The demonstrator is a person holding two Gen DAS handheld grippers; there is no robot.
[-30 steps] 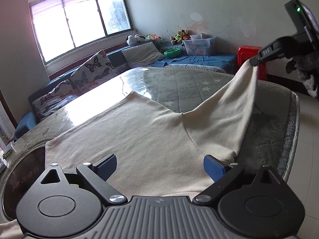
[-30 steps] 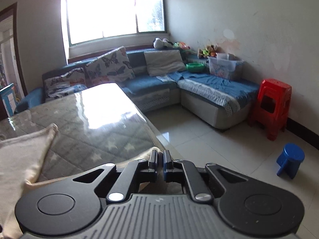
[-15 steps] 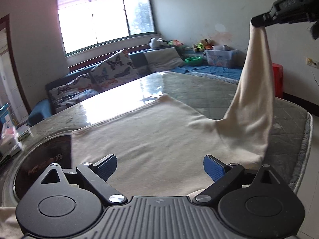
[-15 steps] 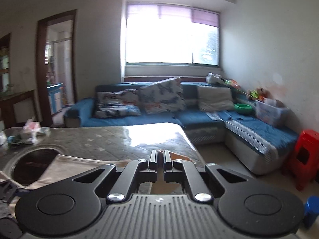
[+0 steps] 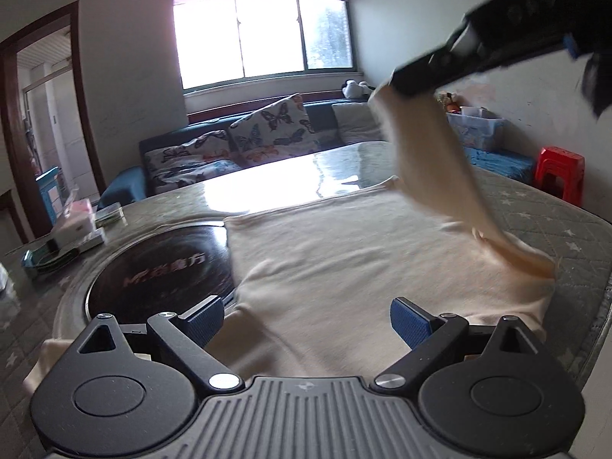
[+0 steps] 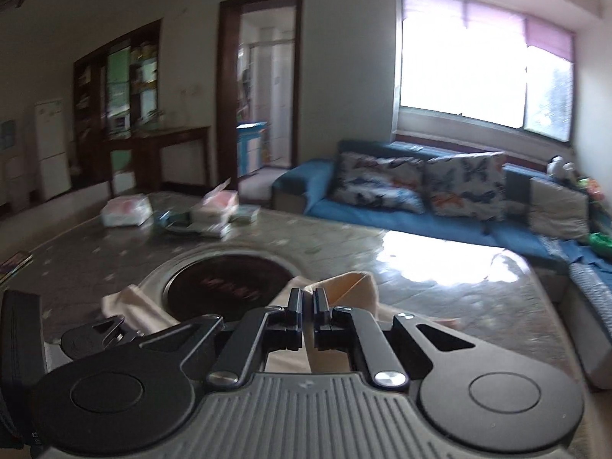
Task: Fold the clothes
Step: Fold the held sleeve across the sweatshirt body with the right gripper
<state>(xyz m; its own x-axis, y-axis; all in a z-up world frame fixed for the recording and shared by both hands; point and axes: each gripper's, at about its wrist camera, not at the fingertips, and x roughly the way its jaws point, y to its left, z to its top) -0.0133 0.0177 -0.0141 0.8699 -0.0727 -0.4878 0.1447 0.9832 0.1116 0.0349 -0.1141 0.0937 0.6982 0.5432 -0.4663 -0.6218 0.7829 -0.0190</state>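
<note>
Cream garment [image 5: 344, 260] lay flat across right part of tabletop [image 5: 566, 222], near edge, partly over dark inset hob [image 5: 160, 271]. Right gripper [image 6: 308, 302] clamped sleeve end [image 5: 420, 145], lifted high, likely to fold it inward over body. Left gripper [image 5: 306, 321] spread wide, empty, low over near hem, probably ready to pin cloth.

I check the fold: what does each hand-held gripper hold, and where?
Right hand-held gripper pinches the cream garment at its sleeve end; left hand-held gripper holds nothing.
</note>
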